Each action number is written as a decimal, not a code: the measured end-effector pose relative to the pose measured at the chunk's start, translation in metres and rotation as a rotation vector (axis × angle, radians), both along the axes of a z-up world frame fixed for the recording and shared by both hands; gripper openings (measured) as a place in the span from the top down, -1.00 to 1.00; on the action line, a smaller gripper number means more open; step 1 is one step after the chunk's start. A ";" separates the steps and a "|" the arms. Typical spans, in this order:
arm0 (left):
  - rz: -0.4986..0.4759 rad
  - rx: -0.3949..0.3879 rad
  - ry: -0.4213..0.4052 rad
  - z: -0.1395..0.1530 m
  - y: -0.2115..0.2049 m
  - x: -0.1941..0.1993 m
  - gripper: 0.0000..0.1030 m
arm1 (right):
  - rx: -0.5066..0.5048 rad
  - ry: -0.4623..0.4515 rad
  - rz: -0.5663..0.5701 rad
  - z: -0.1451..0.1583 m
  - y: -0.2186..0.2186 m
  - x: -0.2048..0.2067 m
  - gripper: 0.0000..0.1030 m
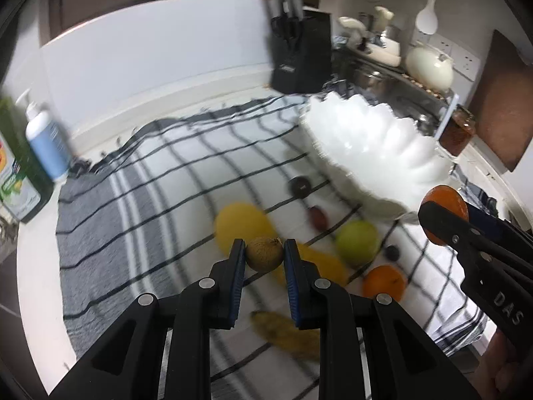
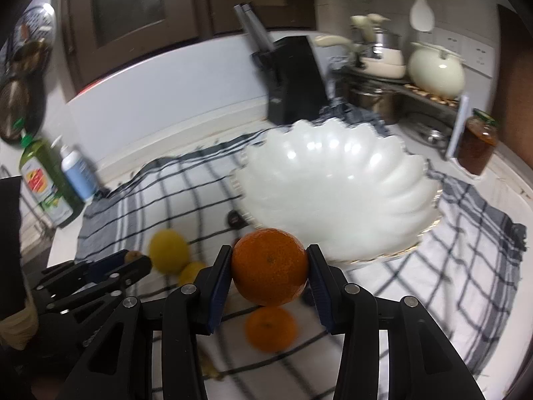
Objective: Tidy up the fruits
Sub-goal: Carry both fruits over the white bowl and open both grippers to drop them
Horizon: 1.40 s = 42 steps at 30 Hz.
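Observation:
My left gripper (image 1: 265,253) is shut on a small brown kiwi (image 1: 265,254), lifted above the checked cloth (image 1: 173,173). My right gripper (image 2: 269,266) is shut on an orange (image 2: 269,266), held in the air just short of the white scalloped bowl (image 2: 336,183). In the left wrist view that orange (image 1: 444,200) and the right gripper (image 1: 446,220) show at the right, beside the bowl (image 1: 376,146). On the cloth lie a lemon (image 1: 241,223), a green apple (image 1: 358,241), another orange (image 1: 384,283), a banana (image 1: 286,335) and some small dark fruits (image 1: 299,186).
A black knife block (image 1: 301,53) stands behind the bowl. A green bottle (image 1: 16,180) and a blue pump bottle (image 1: 46,140) stand at the left edge of the cloth. A jar (image 2: 476,146), a cream kettle (image 2: 436,70) and pots crowd the back right.

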<state>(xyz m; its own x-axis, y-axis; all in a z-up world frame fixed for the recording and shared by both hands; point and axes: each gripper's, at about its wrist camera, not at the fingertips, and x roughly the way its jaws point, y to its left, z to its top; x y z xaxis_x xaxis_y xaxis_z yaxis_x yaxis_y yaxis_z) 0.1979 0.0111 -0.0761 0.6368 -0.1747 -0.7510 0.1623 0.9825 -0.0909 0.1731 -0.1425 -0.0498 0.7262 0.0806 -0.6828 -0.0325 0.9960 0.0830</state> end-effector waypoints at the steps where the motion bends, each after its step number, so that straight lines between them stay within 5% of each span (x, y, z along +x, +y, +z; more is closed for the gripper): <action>1: -0.010 -0.001 -0.007 0.004 -0.005 0.001 0.54 | -0.001 -0.007 -0.015 0.002 -0.006 0.001 0.12; 15: -0.125 -0.039 -0.057 0.031 -0.069 0.040 0.54 | -0.022 -0.033 -0.143 0.012 -0.071 0.017 0.12; 42: -0.186 0.011 0.035 -0.011 -0.115 0.087 0.52 | -0.007 0.071 -0.114 -0.023 -0.103 0.060 0.12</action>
<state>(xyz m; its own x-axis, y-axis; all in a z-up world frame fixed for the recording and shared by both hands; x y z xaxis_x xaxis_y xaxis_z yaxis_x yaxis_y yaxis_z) 0.2850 -0.1039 -0.0874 0.5676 -0.2787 -0.7747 0.3380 0.9369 -0.0894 0.2331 -0.2455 -0.0732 0.6799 -0.0041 -0.7333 0.0864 0.9935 0.0746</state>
